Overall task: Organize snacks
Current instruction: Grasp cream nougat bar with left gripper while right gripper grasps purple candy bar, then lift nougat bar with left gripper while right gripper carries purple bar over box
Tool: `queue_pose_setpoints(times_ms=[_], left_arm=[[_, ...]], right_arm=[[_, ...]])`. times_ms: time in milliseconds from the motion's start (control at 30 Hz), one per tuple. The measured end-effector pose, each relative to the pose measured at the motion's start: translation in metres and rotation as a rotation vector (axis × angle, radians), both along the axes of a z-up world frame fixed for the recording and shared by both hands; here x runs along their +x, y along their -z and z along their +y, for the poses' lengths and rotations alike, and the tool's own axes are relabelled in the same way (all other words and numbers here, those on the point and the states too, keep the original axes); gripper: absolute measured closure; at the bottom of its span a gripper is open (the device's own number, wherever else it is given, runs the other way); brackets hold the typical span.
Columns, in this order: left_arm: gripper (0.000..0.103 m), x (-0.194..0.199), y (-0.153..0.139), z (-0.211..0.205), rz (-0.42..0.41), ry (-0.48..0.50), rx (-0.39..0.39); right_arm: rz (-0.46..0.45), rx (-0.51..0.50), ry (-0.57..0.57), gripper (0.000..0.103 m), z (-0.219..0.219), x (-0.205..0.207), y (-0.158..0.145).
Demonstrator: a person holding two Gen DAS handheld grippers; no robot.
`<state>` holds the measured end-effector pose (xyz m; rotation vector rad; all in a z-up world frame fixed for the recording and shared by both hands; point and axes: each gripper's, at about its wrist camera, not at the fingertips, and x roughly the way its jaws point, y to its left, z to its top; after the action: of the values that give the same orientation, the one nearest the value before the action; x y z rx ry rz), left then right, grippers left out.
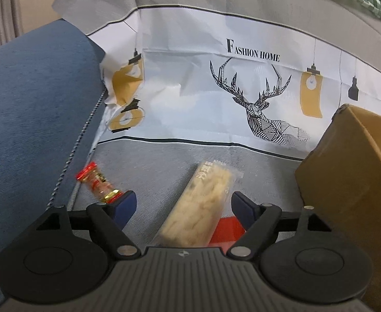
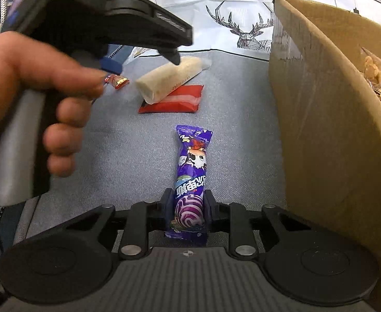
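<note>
Right wrist: tongs (image 2: 186,208) clenched on glossy purple cartoon-printed snack packet (image 2: 191,179); left tongs (image 1: 182,205) released.

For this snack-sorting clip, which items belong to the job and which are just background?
Job items:
purple snack pack, held in the right claw
pale snack bar, between the open left claw
red packet
small red candy
cardboard box

Background:
deer-print cloth
blue cushion
</note>
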<state>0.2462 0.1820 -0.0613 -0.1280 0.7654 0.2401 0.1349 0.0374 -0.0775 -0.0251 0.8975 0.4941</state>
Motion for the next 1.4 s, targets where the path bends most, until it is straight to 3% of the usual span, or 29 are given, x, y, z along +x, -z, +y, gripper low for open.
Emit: queue_pose_setpoints(times_ms=[300, 367, 433, 533, 867, 1000, 1167, 1400], left_arm=[[0.022, 0.016, 0.014, -0.01, 0.036, 0.037, 0.028], [0.029, 0.016, 0.016, -0.011, 0.046, 0.047, 0.031], [0.047, 0.016, 0.017, -0.012, 0.052, 0.06, 0.036], [0.063, 0.015, 0.019, -0.013, 0.078, 0.071, 0.056], [0.063, -0.029, 0.0, 0.014, 0.155, -0.045, -0.027], [0.063, -0.073, -0.008, 0.03, 0.204, -0.123, -0.137], [0.063, -0.115, -0.01, 0.03, 0.25, -0.147, -0.247], [0.062, -0.12, 0.002, 0.015, 0.328, -0.106, -0.222]], right_arm=[[-0.001, 0.003, 0.0, 0.077, 0.0, 0.002, 0.002], [-0.004, 0.002, -0.002, 0.077, 0.0, 0.002, 0.002], [-0.007, 0.001, -0.005, 0.077, 0.0, 0.002, 0.002], [-0.013, -0.003, -0.011, 0.077, -0.001, 0.001, 0.001], [-0.035, 0.001, -0.024, 0.078, -0.001, -0.003, 0.001], [-0.037, 0.013, -0.035, 0.078, -0.005, -0.007, -0.001], [-0.028, 0.031, -0.081, 0.078, -0.007, -0.016, -0.005], [-0.035, 0.01, -0.149, 0.078, -0.007, -0.031, -0.008]])
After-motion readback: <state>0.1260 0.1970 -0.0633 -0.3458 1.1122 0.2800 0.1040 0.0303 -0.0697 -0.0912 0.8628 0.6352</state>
